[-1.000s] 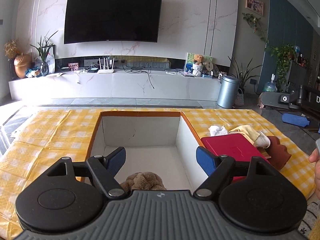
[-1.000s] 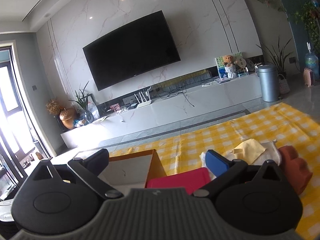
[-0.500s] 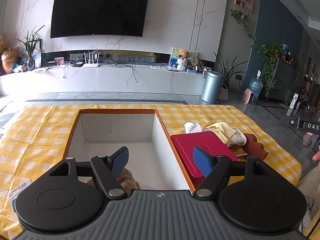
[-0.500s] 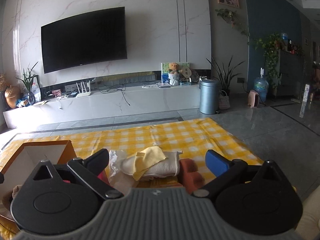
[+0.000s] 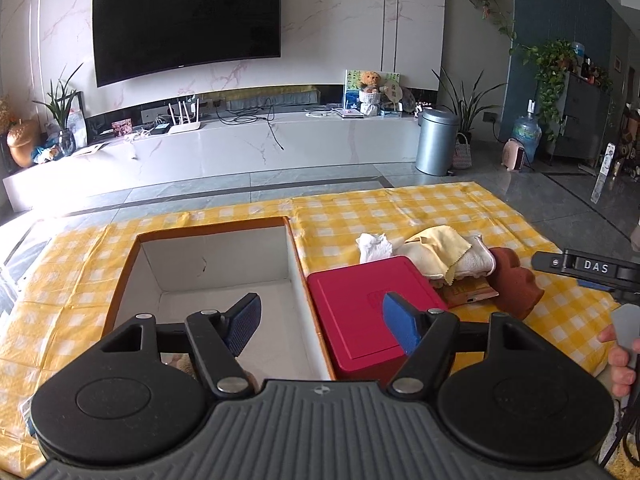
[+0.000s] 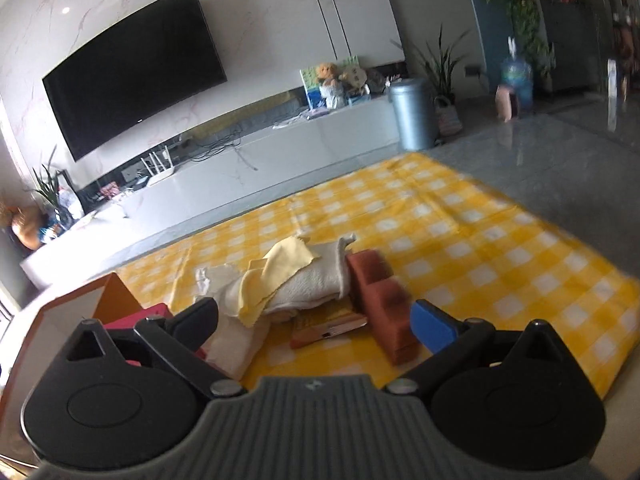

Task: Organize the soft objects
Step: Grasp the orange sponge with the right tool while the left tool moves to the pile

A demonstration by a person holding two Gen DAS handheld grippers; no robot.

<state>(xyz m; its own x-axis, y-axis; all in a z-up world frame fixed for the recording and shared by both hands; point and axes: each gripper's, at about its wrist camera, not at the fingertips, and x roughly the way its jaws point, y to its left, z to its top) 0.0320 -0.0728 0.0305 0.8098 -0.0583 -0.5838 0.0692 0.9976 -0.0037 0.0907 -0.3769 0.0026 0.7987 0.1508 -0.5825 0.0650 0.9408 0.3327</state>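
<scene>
An open box [image 5: 216, 256] with an orange rim and white inside sits on the yellow checked cloth. My left gripper [image 5: 320, 322] hovers over its right wall, its jaws closing with nothing held between them. A tan scrap of plush [image 5: 178, 362] peeks from behind its left finger. Right of the box lie a red case [image 5: 360, 304], a crumpled tissue [image 5: 374, 246], a yellow cloth [image 6: 280, 272] on a folded white towel [image 6: 316, 284], and a brown block [image 6: 380, 300]. My right gripper [image 6: 316, 320] is open, low in front of this pile.
A thin orange book [image 6: 328, 326] lies under the towel. The table's right edge [image 6: 600, 280] drops to a grey tiled floor. A hand [image 5: 620, 356] holds the right gripper's black body [image 5: 584, 267] at the table's near right. A TV wall and a metal bin [image 5: 436, 140] stand far behind.
The left gripper drew back and to the right, and the plush slid almost out of sight under it. The right gripper swung right from the box and sank toward the towel pile.
</scene>
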